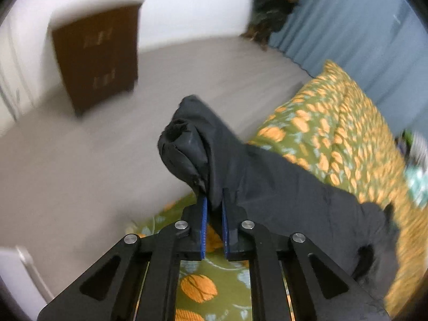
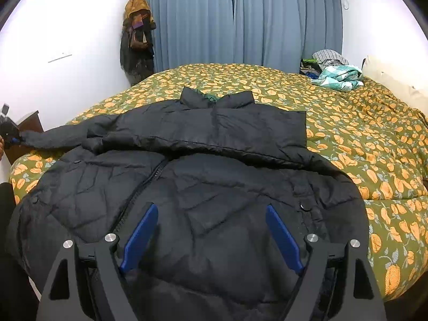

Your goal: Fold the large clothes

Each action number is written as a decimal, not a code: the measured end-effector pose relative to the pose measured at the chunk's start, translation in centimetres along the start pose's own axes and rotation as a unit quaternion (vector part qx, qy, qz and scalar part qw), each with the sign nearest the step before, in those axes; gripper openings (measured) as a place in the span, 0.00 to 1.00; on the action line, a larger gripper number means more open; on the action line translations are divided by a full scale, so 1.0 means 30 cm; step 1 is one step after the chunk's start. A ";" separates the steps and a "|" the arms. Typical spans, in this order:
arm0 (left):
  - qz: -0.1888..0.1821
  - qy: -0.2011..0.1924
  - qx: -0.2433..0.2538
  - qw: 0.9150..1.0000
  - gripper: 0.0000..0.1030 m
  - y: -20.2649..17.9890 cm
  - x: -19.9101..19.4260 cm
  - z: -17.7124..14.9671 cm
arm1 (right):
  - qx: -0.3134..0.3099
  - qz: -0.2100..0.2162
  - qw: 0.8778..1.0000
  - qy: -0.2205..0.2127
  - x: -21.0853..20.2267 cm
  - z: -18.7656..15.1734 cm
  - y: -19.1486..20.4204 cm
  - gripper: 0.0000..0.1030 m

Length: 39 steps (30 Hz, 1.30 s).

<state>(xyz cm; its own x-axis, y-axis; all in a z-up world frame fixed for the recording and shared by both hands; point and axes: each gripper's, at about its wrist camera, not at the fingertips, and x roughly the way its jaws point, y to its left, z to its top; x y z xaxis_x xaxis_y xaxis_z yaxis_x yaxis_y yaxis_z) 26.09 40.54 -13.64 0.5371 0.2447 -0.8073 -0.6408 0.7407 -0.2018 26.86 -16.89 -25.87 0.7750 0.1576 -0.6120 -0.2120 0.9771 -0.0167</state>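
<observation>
A large black puffer jacket (image 2: pixel 203 187) lies front up on the bed, collar toward the curtains, one sleeve folded across its chest. Its other sleeve (image 2: pixel 61 136) stretches out to the left past the bed's edge. My left gripper (image 1: pixel 214 195) is shut on that sleeve's cuff (image 1: pixel 184 144) and holds it out over the floor; it shows small at the far left in the right wrist view (image 2: pixel 12 140). My right gripper (image 2: pixel 211 208) is open and empty, hovering just above the jacket's lower front.
The bed has a green cover with orange flowers (image 2: pixel 361 133). A pile of loose clothes (image 2: pixel 334 75) lies at its far right corner. A brown drawer cabinet (image 1: pixel 96 56) stands on the grey floor left of the bed. Blue curtains (image 2: pixel 240 18) and hung clothes (image 2: pixel 137 37) are behind.
</observation>
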 end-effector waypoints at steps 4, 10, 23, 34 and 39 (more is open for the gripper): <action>0.003 -0.072 0.130 0.989 0.06 -0.256 -0.183 0.001 | -0.001 0.010 1.000 -0.002 0.004 0.005 0.011 0.82; -0.088 -0.131 0.291 0.944 0.06 -0.687 -0.424 -0.110 | 0.011 0.011 1.000 -0.013 -0.010 0.015 0.002 0.82; -0.221 -0.030 0.477 0.850 0.06 -1.291 -0.330 -0.774 | 0.105 -0.020 0.994 -0.030 -0.040 0.024 -0.164 0.82; -0.236 0.036 0.538 0.808 0.84 -1.156 -0.369 -1.079 | 0.201 -0.022 0.979 -0.023 -0.031 -0.002 -0.325 0.82; -0.224 0.041 0.476 0.849 0.84 -0.960 -0.404 -0.971 | 0.205 0.066 0.977 -0.003 0.007 0.060 -0.266 0.82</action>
<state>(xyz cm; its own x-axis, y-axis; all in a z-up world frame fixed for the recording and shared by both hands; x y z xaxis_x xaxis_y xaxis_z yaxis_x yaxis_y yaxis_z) 22.05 -2.00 -14.20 0.5445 -0.2103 -0.8120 0.3730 0.9278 0.0099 29.78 -24.38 -24.43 0.7609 0.2862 -0.5823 -0.0559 0.9230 0.3807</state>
